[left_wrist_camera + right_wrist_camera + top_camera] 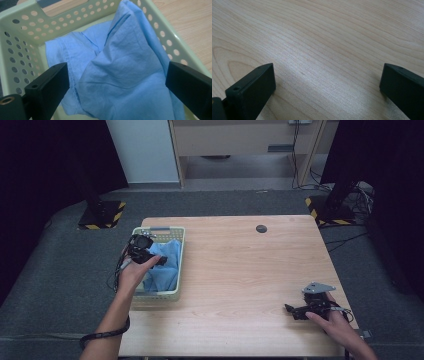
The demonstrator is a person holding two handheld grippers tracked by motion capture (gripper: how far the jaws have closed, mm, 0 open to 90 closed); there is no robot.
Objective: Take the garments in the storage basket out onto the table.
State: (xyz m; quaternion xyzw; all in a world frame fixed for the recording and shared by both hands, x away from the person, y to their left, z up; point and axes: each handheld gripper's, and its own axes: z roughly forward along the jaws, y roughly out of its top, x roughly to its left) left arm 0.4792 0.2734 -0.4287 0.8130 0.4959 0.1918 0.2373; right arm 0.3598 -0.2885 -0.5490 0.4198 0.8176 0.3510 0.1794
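Blue cloth is bunched up in the basket at the bench's left edge — soft, light, floppy, so I'd pinch the raised fold in the middle. Left gripper hovers over it, fingers wide. Right gripper sits near-right, fingers wide too — nothing held.

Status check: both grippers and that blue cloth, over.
Left gripper open, over blue cloth in the basket. Right gripper open above bare table. Nothing in the way.
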